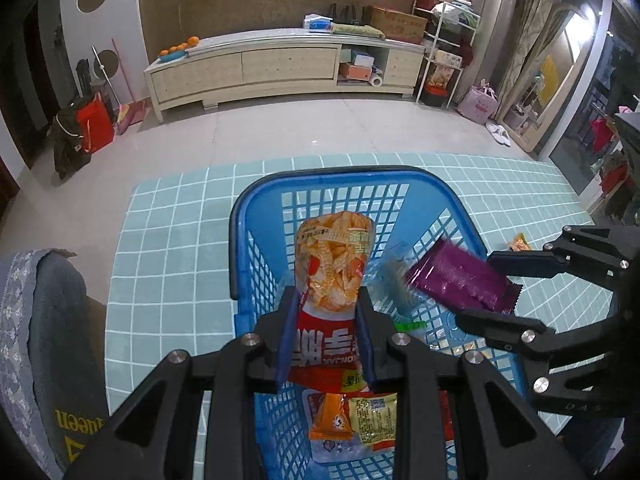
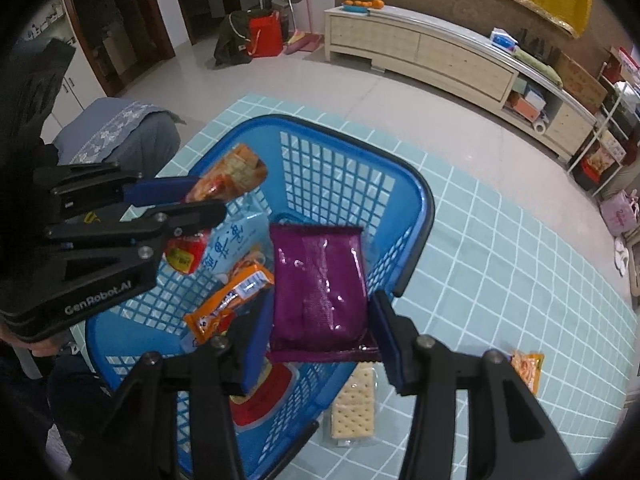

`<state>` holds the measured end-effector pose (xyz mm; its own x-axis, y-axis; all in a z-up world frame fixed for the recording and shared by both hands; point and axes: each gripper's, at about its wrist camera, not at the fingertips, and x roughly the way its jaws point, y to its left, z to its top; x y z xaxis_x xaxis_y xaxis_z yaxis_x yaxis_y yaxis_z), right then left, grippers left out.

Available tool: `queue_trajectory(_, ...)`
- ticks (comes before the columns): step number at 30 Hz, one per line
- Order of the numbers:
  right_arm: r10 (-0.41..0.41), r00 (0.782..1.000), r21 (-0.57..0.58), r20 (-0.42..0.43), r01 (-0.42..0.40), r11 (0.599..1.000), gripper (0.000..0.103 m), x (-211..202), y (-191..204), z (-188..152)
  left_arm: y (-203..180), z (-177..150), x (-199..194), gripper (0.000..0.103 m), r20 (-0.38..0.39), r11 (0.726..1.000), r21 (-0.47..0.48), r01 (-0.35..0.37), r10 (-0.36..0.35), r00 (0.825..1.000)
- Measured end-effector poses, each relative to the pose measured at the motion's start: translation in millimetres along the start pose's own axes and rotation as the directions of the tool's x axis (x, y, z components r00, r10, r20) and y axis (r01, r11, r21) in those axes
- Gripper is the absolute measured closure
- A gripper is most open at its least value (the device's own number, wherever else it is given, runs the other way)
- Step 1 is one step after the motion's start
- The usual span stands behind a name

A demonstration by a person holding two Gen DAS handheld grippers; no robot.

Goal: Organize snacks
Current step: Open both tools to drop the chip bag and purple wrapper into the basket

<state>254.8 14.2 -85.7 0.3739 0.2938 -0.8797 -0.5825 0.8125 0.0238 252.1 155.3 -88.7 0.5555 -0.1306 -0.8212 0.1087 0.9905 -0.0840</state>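
My left gripper is shut on an orange and red chip bag, held upright over the blue mesh basket. From the right wrist view the same left gripper hovers over the basket's left side with the chip bag. A purple packet lies between the blue pads of my right gripper, tilted down into the basket. A thin gap shows at the right pad, so the jaws stand open. The left wrist view shows the purple packet blurred at its far end, inside the right gripper.
Several snacks lie in the basket, among them an orange packet and a white and blue bag. A cracker pack and a small orange snack rest on the teal checked mat. A grey cushioned seat stands at the left.
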Motion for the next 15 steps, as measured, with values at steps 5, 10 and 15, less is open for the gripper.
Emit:
queue_trajectory(5,-0.001,1.000,0.025,0.001,0.001,1.000,0.023,-0.7,-4.9,2.0,0.3,1.0,-4.2,0.071,0.013,1.000,0.014,-0.006,0.006,1.000)
queue_trajectory(10,-0.026,1.000,0.050,0.008,0.025,0.998,0.018,-5.9,-12.3,-0.5,-1.5,1.1,-12.7,0.034,0.037,1.000,0.029,-0.003,0.002,0.999)
queue_trajectory(15,-0.048,0.999,0.071,0.011,0.047,0.996,0.017,-15.4,-19.4,-7.3,-15.5,-2.0,-23.6,0.030,0.043,0.997,0.074,-0.023,0.020,0.999)
